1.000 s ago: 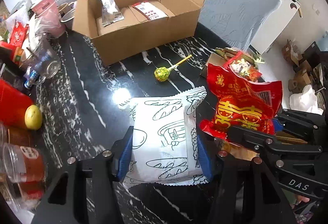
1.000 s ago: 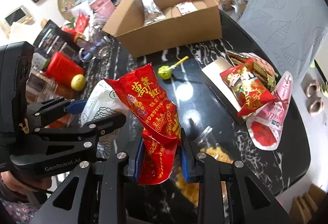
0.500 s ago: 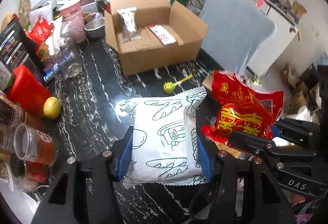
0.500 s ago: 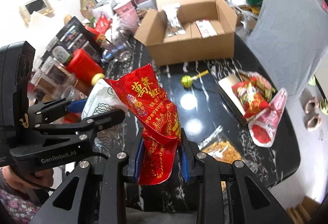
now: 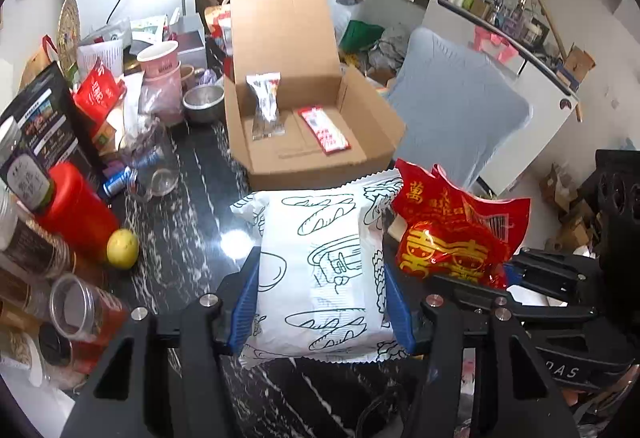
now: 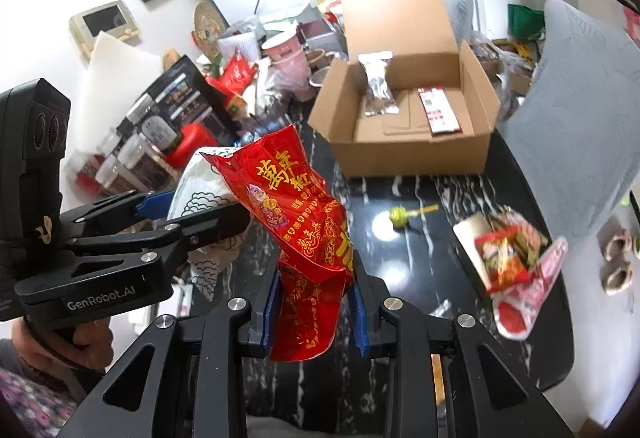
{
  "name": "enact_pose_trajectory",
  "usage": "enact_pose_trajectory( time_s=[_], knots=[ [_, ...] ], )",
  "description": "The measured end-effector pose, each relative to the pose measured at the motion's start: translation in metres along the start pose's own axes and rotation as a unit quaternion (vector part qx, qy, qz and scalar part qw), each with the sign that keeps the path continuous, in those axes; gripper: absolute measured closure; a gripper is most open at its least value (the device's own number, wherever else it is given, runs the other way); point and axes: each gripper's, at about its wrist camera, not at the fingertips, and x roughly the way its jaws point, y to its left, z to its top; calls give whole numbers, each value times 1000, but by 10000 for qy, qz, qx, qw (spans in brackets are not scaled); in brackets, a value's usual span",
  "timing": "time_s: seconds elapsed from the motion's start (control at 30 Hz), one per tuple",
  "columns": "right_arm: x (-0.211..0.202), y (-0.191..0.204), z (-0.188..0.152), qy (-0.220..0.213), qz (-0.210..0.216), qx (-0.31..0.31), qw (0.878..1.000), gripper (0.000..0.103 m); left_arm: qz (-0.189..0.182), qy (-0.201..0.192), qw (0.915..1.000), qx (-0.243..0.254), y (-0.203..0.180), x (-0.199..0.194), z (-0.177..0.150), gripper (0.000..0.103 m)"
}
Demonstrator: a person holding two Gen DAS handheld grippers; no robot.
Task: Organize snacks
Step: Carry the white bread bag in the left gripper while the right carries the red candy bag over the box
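Observation:
My left gripper (image 5: 320, 302) is shut on a white snack bag (image 5: 320, 266) printed with green line drawings, held well above the black marble table (image 5: 188, 238). Beside it, my right gripper (image 6: 314, 302) is shut on a crumpled red packet (image 6: 308, 230) with gold characters; that packet (image 5: 452, 234) shows at the right of the left wrist view. Beyond both stands an open cardboard box (image 5: 304, 125) holding a silver packet (image 5: 266, 105) and a flat red-and-white packet (image 5: 324, 129). In the right wrist view the left gripper (image 6: 192, 213) with the white bag (image 6: 200, 193) hangs at the left, a hand under it.
A green lollipop (image 6: 400, 215) lies on the table before the box (image 6: 404, 117). Several snack packets (image 6: 508, 254) are piled at the table's right edge. Jars, a red canister (image 5: 76, 209), a lemon (image 5: 122, 244) and cups crowd the left. A grey chair (image 5: 452, 121) stands behind on the right.
Both grippers have risen with their packets still held, so the table, box and lollipop look smaller and farther below. More of the room and the box's inside has come into view.

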Motion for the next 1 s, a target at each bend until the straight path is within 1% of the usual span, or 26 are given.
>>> enact_pose_trajectory(
  time_s=[0.17,0.43,0.57,0.73,1.0],
  knots=[
    [2,-6,28,-41,73,-86,9999,74,-91,-161,9998,-57,1,4,25,48],
    [16,-28,76,-43,155,-235,9996,74,-23,-266,9995,-180,5,29,73,48],
    [25,-44,99,-61,192,-254,9995,74,-14,-231,9993,-291,8,47,94,48],
    [42,-67,122,-73,238,-227,9994,74,169,-157,9993,-307,9,71,119,48],
    [80,-101,155,65,100,-274,9996,74,472,94,9982,-371,14,120,150,48]
  ],
)
